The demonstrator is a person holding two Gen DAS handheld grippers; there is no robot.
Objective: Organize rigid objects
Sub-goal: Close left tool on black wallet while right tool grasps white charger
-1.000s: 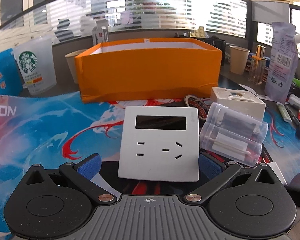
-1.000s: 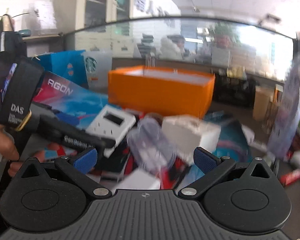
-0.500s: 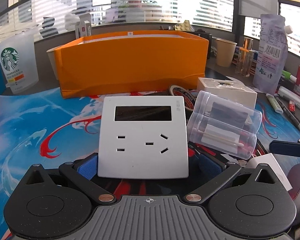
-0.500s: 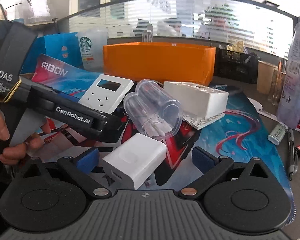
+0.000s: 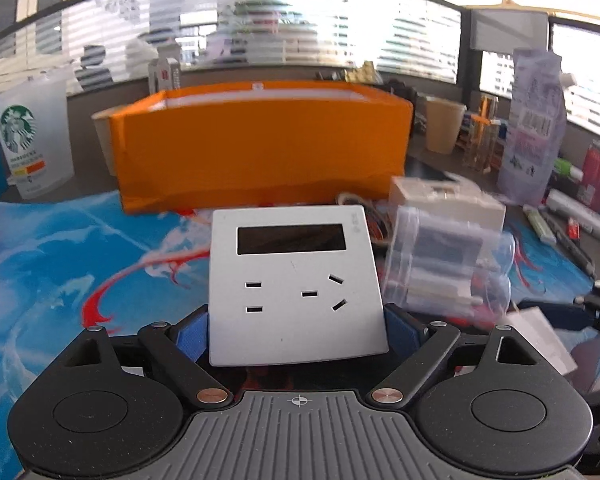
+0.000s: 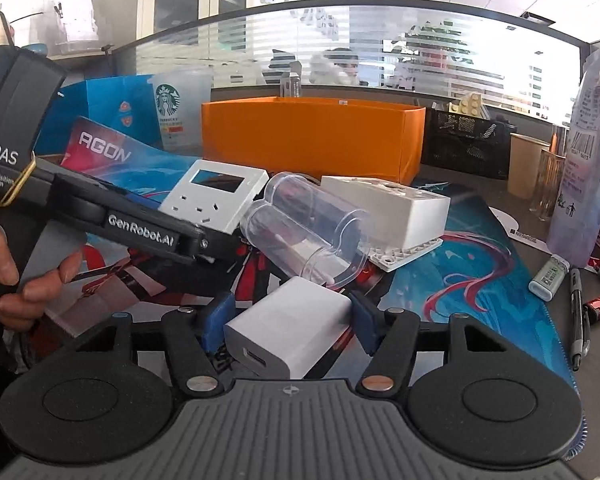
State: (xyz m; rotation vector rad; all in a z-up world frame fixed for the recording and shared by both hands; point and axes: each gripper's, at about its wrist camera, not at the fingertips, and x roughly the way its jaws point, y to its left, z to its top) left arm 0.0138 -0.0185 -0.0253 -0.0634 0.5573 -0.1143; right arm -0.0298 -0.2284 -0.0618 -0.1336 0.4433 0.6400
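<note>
My left gripper [image 5: 298, 330] has its blue pads pressed against both side edges of the white socket panel [image 5: 294, 280], which fills the lower middle of the left wrist view, tilted up toward the camera. My right gripper [image 6: 290, 326] is closed narrowly on the white charger block [image 6: 288, 330] at the bottom centre of its view. As I judge it, the sorting is barely begun: the orange box [image 6: 312, 140] stands in the upper middle of both views and I cannot see anything inside it, while the clear plastic tubes [image 6: 304, 232] and the white junction box [image 6: 396, 208] lie loose on the mat just in front of it. Both held pieces would still need carrying to the box. The surface is a blue and red printed desk mat [image 6: 472, 264], with pens at its right edge and a Starbucks cup [image 5: 30, 144] at upper left. Behind is an office with blinds across glass partitions.
</note>
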